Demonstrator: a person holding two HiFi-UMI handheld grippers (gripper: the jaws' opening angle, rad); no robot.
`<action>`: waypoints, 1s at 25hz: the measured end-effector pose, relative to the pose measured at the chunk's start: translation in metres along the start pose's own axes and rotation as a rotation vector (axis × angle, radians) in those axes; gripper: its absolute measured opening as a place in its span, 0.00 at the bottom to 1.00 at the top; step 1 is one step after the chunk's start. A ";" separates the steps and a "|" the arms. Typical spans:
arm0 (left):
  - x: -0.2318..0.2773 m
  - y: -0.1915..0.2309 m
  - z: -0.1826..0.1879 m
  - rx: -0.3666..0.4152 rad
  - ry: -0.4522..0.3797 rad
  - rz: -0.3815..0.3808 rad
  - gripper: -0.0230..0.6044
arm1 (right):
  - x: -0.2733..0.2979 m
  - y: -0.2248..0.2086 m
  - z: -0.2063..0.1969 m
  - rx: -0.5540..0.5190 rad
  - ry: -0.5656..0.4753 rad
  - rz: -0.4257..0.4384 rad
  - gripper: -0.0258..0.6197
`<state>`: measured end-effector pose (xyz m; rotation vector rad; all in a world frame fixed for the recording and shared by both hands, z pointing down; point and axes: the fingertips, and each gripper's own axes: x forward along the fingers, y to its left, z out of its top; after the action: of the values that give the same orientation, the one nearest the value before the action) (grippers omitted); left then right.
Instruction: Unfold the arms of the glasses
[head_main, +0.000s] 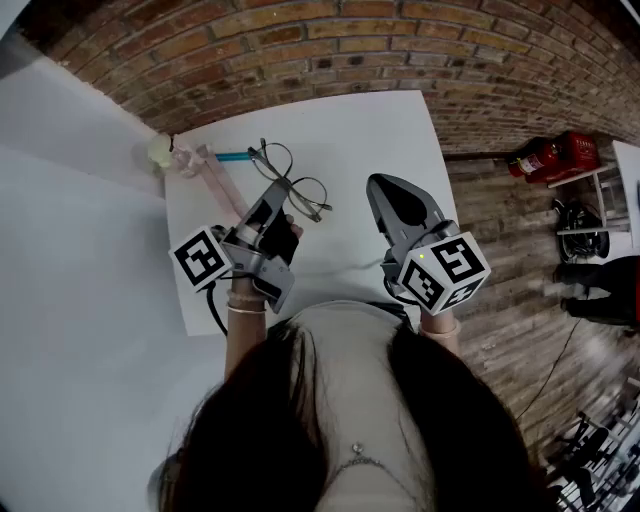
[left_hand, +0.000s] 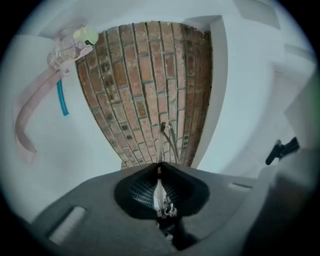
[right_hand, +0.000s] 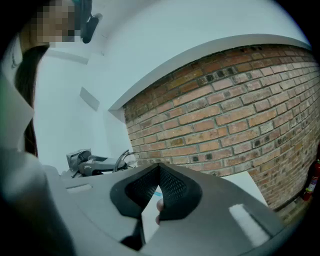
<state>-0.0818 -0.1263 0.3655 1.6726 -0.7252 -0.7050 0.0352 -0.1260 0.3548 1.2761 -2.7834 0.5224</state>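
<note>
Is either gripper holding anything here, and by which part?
The left gripper is shut on the glasses, pinching the thin wire frame edge-on; whether rim or arm cannot be told. The right gripper is shut and empty.

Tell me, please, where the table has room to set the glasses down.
Free: far right of the table, between the glasses and its right edge, beyond the right gripper. Crowded: the far left corner, with pink strap and teal stick.

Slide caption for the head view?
Left tongs clamp wire-frame glasses over white table; right tongs shut, empty.
</note>
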 end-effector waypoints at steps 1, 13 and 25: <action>0.000 0.000 0.001 0.001 0.000 -0.001 0.07 | 0.000 0.000 0.001 -0.002 0.000 0.000 0.04; 0.002 -0.004 0.000 -0.004 0.000 -0.011 0.07 | -0.001 0.008 0.009 -0.016 -0.020 0.043 0.04; 0.001 -0.005 0.001 -0.006 0.016 -0.020 0.07 | 0.000 0.027 0.008 -0.039 -0.021 0.134 0.04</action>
<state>-0.0818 -0.1268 0.3604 1.6805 -0.6948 -0.7062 0.0157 -0.1119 0.3396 1.0993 -2.8963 0.4609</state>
